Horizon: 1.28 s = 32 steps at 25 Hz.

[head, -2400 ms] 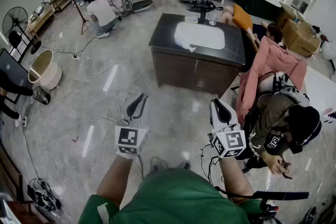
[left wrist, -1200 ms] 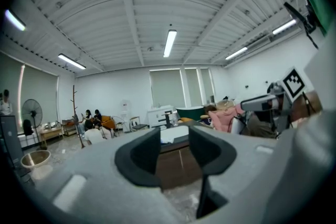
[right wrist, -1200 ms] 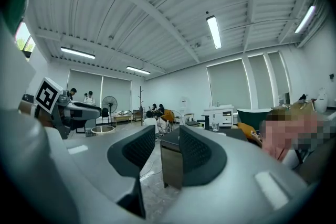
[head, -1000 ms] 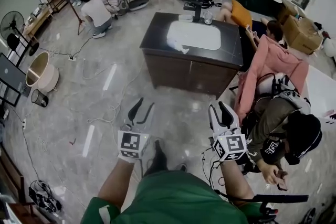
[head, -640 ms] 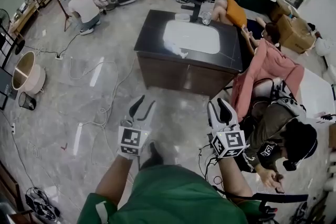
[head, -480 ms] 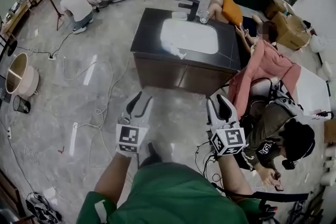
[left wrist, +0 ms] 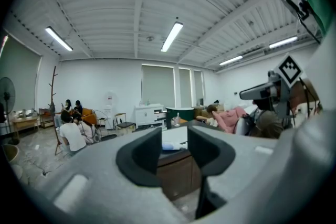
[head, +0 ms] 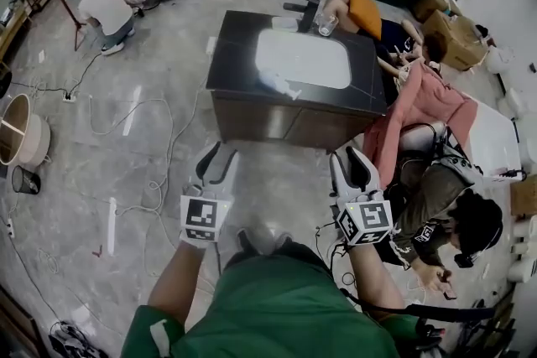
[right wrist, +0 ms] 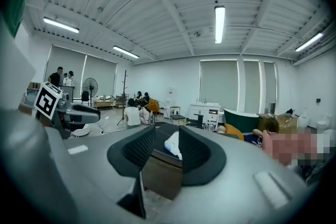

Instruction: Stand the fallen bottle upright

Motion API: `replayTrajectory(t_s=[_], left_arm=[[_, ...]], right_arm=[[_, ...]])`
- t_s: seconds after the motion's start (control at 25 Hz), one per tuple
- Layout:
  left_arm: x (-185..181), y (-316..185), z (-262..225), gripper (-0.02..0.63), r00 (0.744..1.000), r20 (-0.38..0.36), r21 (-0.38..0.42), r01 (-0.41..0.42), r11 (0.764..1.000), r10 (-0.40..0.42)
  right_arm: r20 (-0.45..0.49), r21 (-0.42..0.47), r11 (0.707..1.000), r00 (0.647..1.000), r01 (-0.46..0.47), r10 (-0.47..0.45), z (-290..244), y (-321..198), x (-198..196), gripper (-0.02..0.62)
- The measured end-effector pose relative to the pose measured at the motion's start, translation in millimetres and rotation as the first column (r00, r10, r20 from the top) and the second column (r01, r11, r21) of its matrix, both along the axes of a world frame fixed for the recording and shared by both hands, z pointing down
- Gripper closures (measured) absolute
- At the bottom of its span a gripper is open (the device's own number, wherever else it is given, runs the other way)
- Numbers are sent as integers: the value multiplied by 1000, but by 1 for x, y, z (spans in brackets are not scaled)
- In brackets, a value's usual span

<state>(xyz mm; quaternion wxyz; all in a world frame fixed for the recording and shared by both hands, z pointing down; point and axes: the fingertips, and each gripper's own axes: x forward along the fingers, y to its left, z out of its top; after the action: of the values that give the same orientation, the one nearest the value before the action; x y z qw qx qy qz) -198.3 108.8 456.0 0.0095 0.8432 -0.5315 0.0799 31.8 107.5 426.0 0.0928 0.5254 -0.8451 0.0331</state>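
My left gripper (head: 216, 155) and right gripper (head: 352, 158) both have their jaws apart with nothing between them; the left jaws have just been closing slightly. The bottle (head: 283, 83) lies on the dark counter (head: 239, 46) at the white basin's (head: 306, 54) near rim, well ahead of both, too small to make out in detail.

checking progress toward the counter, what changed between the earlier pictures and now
The person has walked closer to the dark counter: it looks larger and nearer the grippers in the head view. The left gripper has just been closing its jaws a little, with nothing between them. Nothing was grasped or released. The right gripper stays open and empty, and both are still held out ahead.
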Motion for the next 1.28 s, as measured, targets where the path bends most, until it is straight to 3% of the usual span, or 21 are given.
replayTrajectory(t_s=[0.16,0.36,0.6,0.96,1.28], left_arm=[[1,-19,5,457,999,40,-1,-29,1000,29],[10,-44,15,459,987,142,-3,-69,998,68],[20,-94,16,460,978,200,-20,-49,999,52],[64,-206,17,462,972,234,-45,-28,999,37],[98,-275,26,465,947,316,-35,-53,998,61]], right_arm=[[1,-18,1000,1000,-2,2,6,-18,-7,468],[28,-30,999,1000,11,-10,16,-51,-13,468],[83,-4,999,995,50,-50,13,-112,-6,468],[125,-12,996,989,87,-85,13,-225,38,468],[156,-57,993,983,103,-93,31,-292,69,468]])
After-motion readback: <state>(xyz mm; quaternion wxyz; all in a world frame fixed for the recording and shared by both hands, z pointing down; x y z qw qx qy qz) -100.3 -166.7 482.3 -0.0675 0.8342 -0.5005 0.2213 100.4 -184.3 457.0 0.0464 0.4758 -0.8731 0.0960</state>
